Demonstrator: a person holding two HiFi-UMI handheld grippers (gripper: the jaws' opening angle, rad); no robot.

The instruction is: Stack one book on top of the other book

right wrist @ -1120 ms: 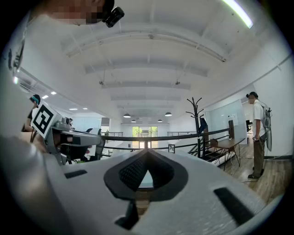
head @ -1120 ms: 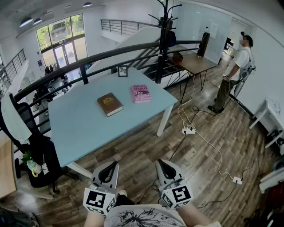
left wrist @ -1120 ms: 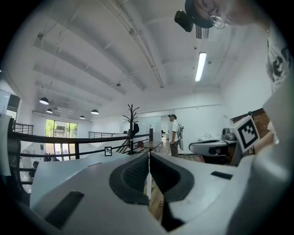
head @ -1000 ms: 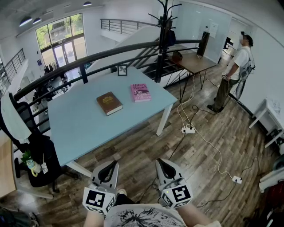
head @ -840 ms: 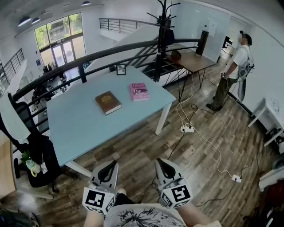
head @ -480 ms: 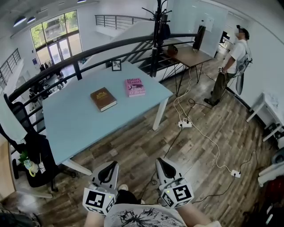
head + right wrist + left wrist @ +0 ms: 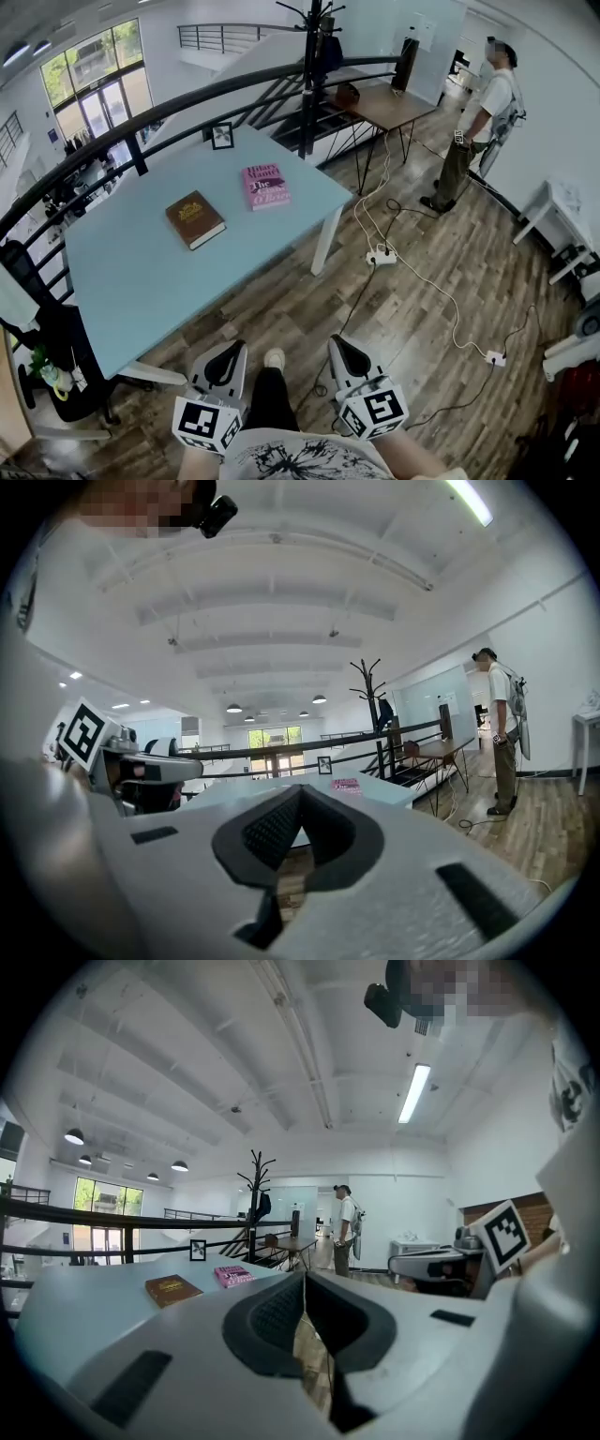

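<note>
closer now: the person has stepped toward the blue table (image 7: 141, 281), one shoe (image 7: 274, 358) showing between the grippers. left gripper (image 7: 230, 350) and right gripper (image 7: 339, 346) are each pressed together on nothing, short of the table. brown book (image 7: 195, 219) and pink book (image 7: 266, 186) lie apart on it.
</note>
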